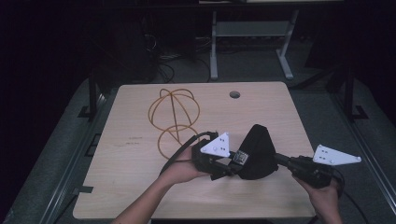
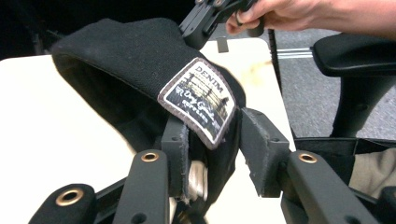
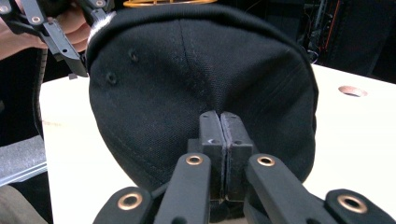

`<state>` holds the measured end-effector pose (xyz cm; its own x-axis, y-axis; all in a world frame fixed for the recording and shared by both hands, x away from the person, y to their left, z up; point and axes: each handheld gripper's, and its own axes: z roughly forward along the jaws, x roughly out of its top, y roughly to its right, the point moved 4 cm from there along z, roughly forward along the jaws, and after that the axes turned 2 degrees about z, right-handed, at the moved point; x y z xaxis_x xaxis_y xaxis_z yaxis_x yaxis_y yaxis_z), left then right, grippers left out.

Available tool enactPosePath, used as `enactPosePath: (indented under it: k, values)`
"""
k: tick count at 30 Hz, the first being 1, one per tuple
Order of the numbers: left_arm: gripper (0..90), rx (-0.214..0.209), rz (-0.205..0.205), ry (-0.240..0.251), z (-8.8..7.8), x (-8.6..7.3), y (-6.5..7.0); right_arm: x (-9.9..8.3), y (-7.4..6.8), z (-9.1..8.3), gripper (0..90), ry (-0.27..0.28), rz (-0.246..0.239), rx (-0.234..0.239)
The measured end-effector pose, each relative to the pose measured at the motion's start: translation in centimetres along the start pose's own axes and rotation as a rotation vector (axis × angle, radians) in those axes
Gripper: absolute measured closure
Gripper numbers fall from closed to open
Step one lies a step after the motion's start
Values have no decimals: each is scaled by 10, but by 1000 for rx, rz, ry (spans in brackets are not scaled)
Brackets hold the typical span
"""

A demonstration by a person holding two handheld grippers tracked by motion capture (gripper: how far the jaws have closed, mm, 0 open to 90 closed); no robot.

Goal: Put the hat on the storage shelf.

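Cap: a black cap (image 1: 257, 151) held up off the desk (image 1: 140, 186) between my two grippers, its crown standing upright over the near middle of the desk.
Cap label: a sewn patch (image 2: 198, 100) reading DENIM sits on the cap's edge, right above my left fingers in the left gripper view.
Left gripper: my left gripper (image 1: 224, 167) is at the cap's left side, my left hand (image 1: 182, 168) wrapped round its body.
Left fingers: parted, with the labelled edge of the cap hanging between them; one finger (image 2: 175, 154) lies against the fabric, the other (image 2: 261, 149) stands clear of it, so the cloth is released, not pinched.
Right gripper: my right gripper (image 1: 275, 158) reaches in from the cap's right side, my right hand (image 1: 324, 198) on its handle.
Right fingers: clenched pad to pad (image 3: 219, 140) on the cap's fabric low on the crown, seen in the right gripper view.
Wire frame: an orange wire ball frame (image 1: 173, 119) stands on the desk beyond the cap, well apart from it.
Desk hole: a round hole (image 1: 235, 94) in the desk, far beyond the cap.
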<state>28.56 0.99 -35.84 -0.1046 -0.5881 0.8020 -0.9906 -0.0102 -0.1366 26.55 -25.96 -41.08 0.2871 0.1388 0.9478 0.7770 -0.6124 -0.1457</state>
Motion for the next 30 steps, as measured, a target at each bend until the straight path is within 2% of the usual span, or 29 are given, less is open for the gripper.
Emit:
enactPosePath:
  k: [4,9,15,18,22,23,25,26,30]
  values:
    - [601,21,-13,10,-8,-6,1,6,1,-2,892,1,-1,-3]
    - [564,43,-22,35,-19,-12,5,22,1,-4,892,6,-12,-13]
    - [530,65,-37,48,-31,-27,13,42,4,-6,894,6,-19,-18]
    - [518,73,-48,50,-32,-38,17,50,5,-7,896,6,-26,-16]
    - [518,64,-78,44,-31,-53,21,56,6,-5,897,-7,-29,-13]
    - [518,62,-80,36,-30,-57,22,57,6,-5,898,-19,-29,-30]
    - [517,61,-85,30,-29,-62,24,60,7,-3,898,-28,-27,-25]
    - [517,61,-90,30,-29,-66,24,62,7,-2,898,-35,-32,-42]
    - [509,67,-99,26,-30,-75,27,73,8,-1,898,-37,-40,-43]
